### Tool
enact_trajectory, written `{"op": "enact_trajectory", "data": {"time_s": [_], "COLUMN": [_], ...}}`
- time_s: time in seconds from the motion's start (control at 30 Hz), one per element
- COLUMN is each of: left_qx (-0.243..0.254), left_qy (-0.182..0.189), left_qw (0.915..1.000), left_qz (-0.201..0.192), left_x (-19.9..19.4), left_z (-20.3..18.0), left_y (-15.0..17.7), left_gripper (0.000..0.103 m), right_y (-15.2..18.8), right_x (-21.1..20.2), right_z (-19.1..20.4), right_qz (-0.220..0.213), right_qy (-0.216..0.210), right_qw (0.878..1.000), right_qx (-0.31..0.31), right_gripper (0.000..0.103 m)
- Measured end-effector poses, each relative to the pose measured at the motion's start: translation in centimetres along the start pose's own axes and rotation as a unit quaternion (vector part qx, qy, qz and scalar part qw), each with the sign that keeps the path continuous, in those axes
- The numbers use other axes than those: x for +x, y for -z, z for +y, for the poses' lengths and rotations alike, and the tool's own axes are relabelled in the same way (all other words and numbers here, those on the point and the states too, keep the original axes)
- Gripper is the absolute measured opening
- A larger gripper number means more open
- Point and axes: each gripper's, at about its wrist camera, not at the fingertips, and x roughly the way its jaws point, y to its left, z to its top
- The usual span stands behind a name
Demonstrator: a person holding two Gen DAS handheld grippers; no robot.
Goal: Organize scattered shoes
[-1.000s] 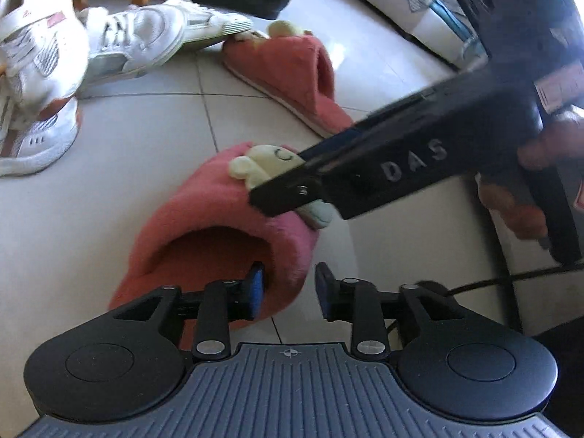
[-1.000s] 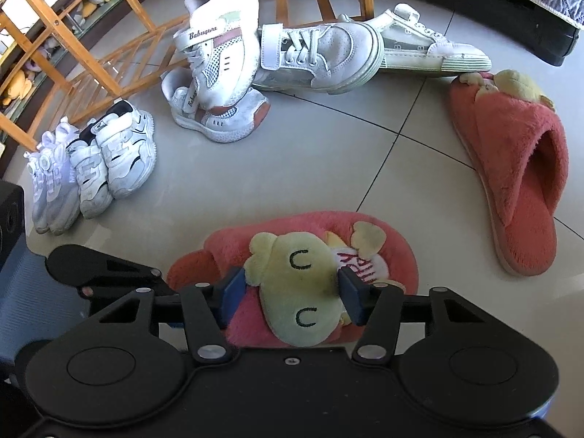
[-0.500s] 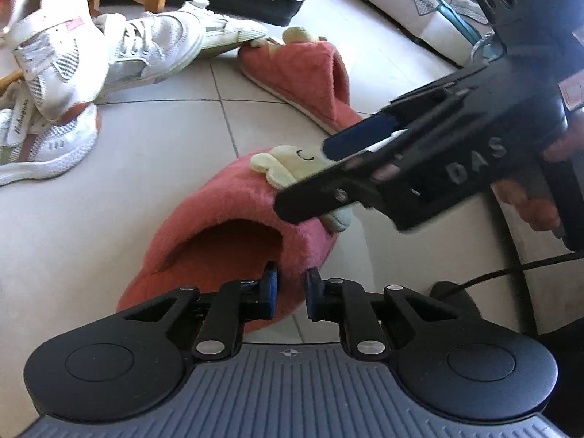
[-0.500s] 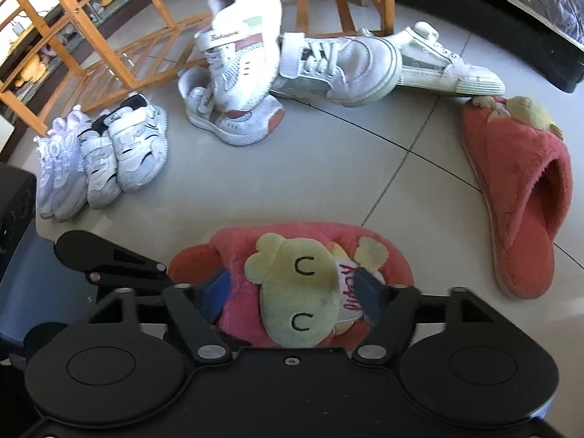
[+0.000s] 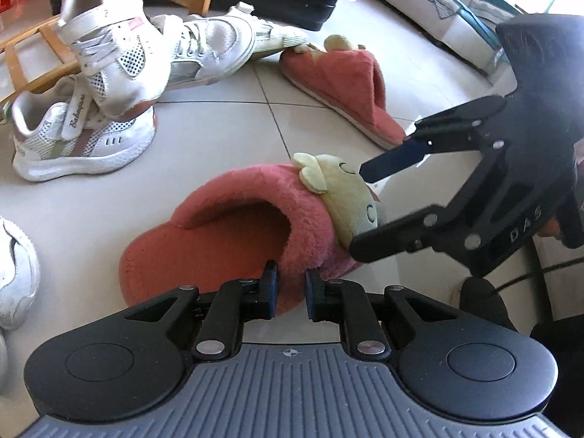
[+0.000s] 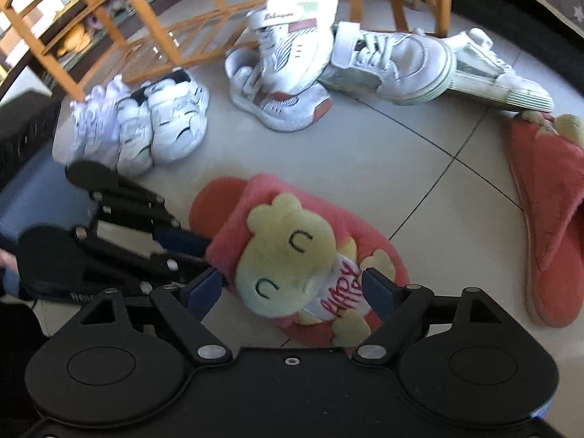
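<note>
My left hand-held gripper (image 5: 290,292) pinches the pink slipper (image 5: 233,233) collar, my right hand-held gripper (image 6: 292,292) spread over its toe; next, carrying it beside its mate (image 5: 346,87) ahead.

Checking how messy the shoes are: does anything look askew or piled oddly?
Yes. One white strap sneaker is tipped up on top of its mate, not flat on the floor. The two pink slippers lie apart at different angles: near slipper, far slipper.
</note>
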Motion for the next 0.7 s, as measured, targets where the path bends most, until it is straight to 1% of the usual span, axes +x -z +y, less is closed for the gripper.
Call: {"op": "enact_trajectory", "data": {"time_s": [0.07, 0.13, 0.2, 0.27, 0.43, 0.63, 0.7], "left_qx": [0.000, 0.001, 0.002, 0.000, -0.002, 0.003, 0.001], "left_qy": [-0.001, -0.002, -0.002, -0.001, 0.002, 0.003, 0.003], "left_qw": [1.0000, 1.0000, 1.0000, 1.0000, 1.0000, 1.0000, 1.0000], "left_qz": [0.000, 0.000, 0.001, 0.002, 0.004, 0.006, 0.006], "left_x": [-0.1, -0.2, -0.2, -0.2, -0.2, -0.1, -0.1], "left_z": [0.1, 0.3, 0.5, 0.6, 0.8, 0.5, 0.6], "left_y": [0.0, 0.0, -0.1, 0.0, -0.1, -0.1, -0.1], "left_gripper": [0.016, 0.016, 0.016, 0.016, 0.016, 0.017, 0.019], "right_y": [0.0, -0.1, -0.2, -0.2, -0.3, -0.2, -0.2], "right_x": [0.1, 0.4, 0.4, 0.5, 1.1, 1.3, 1.6], "right_z": [0.1, 0.1, -0.3, -0.7, -0.9, -1.1, -1.1], "right_qz": [-0.002, -0.006, -0.011, -0.015, -0.006, -0.002, 0.003], "right_qy": [0.003, 0.008, 0.005, -0.005, -0.018, -0.017, -0.019], "right_qw": [1.000, 0.999, 0.999, 0.999, 0.997, 0.997, 0.997], "right_qx": [-0.015, -0.041, -0.046, -0.050, -0.071, -0.073, -0.076], "right_gripper": [0.086, 0.089, 0.093, 0.094, 0.095, 0.099, 0.100]}}
